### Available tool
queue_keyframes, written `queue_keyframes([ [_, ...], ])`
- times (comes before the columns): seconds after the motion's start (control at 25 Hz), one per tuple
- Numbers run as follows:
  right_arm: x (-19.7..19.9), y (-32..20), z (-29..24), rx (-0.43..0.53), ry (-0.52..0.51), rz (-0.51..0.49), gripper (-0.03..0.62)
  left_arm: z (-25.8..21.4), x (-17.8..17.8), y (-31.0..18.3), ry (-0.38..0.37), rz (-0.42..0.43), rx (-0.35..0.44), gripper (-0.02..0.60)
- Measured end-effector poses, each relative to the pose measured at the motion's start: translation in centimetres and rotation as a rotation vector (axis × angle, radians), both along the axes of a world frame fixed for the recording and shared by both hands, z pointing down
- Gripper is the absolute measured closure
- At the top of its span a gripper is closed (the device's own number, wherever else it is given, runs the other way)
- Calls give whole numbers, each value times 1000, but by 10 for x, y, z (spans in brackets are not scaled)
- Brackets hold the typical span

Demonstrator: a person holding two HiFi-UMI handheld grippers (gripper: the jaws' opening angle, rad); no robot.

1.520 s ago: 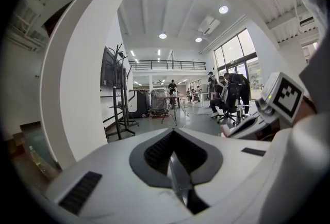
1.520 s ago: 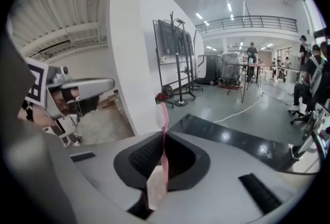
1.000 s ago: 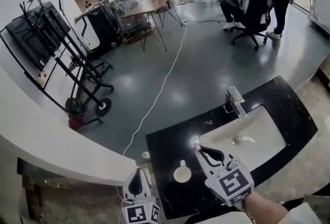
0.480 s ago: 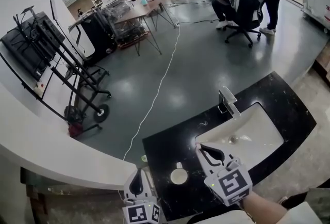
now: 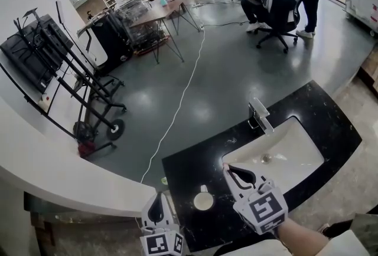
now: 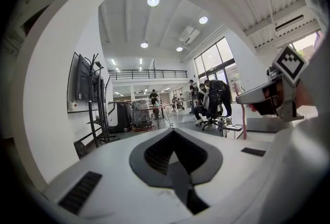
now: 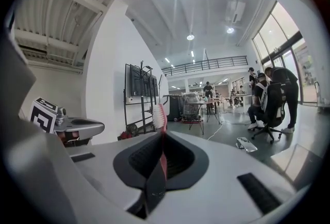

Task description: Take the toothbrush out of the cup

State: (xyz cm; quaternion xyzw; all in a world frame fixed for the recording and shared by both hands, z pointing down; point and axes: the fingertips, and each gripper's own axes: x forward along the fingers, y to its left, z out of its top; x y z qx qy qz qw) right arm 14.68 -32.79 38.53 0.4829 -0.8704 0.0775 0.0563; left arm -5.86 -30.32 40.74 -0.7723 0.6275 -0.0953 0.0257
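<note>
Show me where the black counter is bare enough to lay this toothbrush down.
Bare counter lies behind the cup, between it and the far edge, left of the sink; another strip runs right of the sink. Crowded: the front edge, where the right gripper holding the toothbrush hangs beside the cup.

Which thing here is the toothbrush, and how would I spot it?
Find the black counter with the white sink. At its near edge the right tongs are shut on the toothbrush, a thin pink stick with pale bristles, unlike the round white cup beside it.
</note>
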Motion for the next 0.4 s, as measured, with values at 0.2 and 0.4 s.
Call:
queue_keyframes([
  [0.2,-4,3,-4,0,-3,-13,589,-5,-1,2,-1,-4,3,565],
  [0.4,-7,6,-7,4,-3,-23,589,-7,-2,6,-2,-8,7,565],
])
